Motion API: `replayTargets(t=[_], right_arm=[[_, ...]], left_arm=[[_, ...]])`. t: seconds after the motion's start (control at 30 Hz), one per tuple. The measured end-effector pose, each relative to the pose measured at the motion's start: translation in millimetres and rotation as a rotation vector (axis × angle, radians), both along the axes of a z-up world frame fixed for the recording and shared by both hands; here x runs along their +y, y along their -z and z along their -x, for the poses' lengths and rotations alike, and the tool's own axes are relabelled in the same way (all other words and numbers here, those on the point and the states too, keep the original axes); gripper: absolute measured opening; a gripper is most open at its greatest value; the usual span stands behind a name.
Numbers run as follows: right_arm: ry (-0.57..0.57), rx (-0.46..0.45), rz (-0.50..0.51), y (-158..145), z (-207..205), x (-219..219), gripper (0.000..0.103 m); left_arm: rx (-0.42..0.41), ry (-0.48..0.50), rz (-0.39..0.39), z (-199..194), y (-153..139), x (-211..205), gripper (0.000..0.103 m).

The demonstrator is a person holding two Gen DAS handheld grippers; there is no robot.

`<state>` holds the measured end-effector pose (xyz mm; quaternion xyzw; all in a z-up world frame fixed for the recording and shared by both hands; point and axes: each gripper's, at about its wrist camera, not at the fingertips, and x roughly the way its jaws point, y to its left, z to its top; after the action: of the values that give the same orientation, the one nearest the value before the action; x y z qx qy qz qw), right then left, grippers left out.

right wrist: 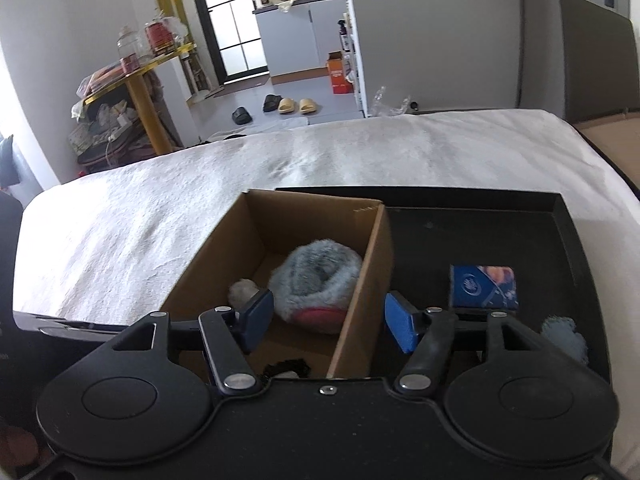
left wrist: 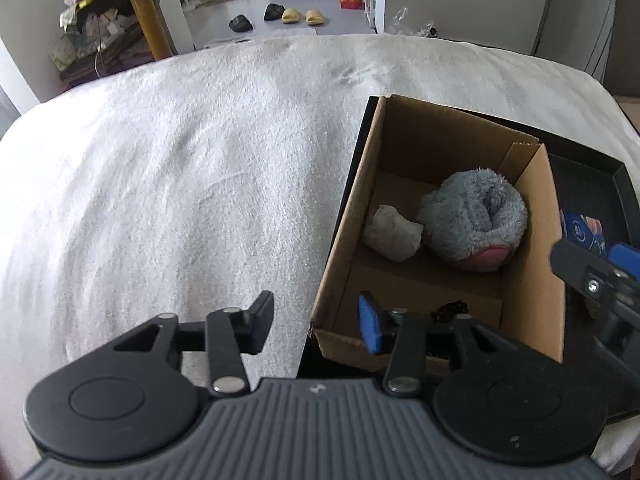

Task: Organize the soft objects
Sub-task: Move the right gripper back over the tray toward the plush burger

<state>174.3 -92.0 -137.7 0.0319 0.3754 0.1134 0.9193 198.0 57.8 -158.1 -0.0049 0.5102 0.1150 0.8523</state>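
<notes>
A brown cardboard box (left wrist: 404, 128) (right wrist: 376, 248) stands in a black tray (right wrist: 552, 232) on the white bed. Inside it lie a fluffy grey-blue plush with a pink patch (left wrist: 476, 216) (right wrist: 316, 284), a small pale crumpled wad (left wrist: 392, 232) (right wrist: 242, 290) and a small black thing (left wrist: 450, 310) (right wrist: 286, 369). My left gripper (left wrist: 316, 322) is open and empty over the box's near left corner. Open too, my right gripper (right wrist: 328, 316) straddles the box's right wall; in the left wrist view it (left wrist: 592, 268) shows at the right edge. A blue packet (right wrist: 482, 286) (left wrist: 582, 230) and a light blue fluffy piece (right wrist: 564, 336) lie in the tray.
The white fleecy blanket (left wrist: 180, 184) covers the bed to the left and beyond the box. Past the bed are a cluttered yellow-legged table (right wrist: 140, 92), slippers on the floor (right wrist: 292, 106), an orange carton (right wrist: 338, 72) and a kitchen counter.
</notes>
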Motion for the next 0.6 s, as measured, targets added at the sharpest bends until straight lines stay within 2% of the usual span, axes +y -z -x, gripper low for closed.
replayTargets(t=[0.17, 0.6], right_arm=[[0.026, -0.017, -0.003, 0.6, 7.2, -17.1, 0.069], [0.079, -0.028, -0.051, 7.3, 13.8, -51.5, 0.075]], left_arm=[[-0.012, 0.019, -0.054, 1.8, -4.2, -9.9, 0.052], [-0.051, 0.063, -0.203, 8.5, -12.3, -36.3, 0.062]])
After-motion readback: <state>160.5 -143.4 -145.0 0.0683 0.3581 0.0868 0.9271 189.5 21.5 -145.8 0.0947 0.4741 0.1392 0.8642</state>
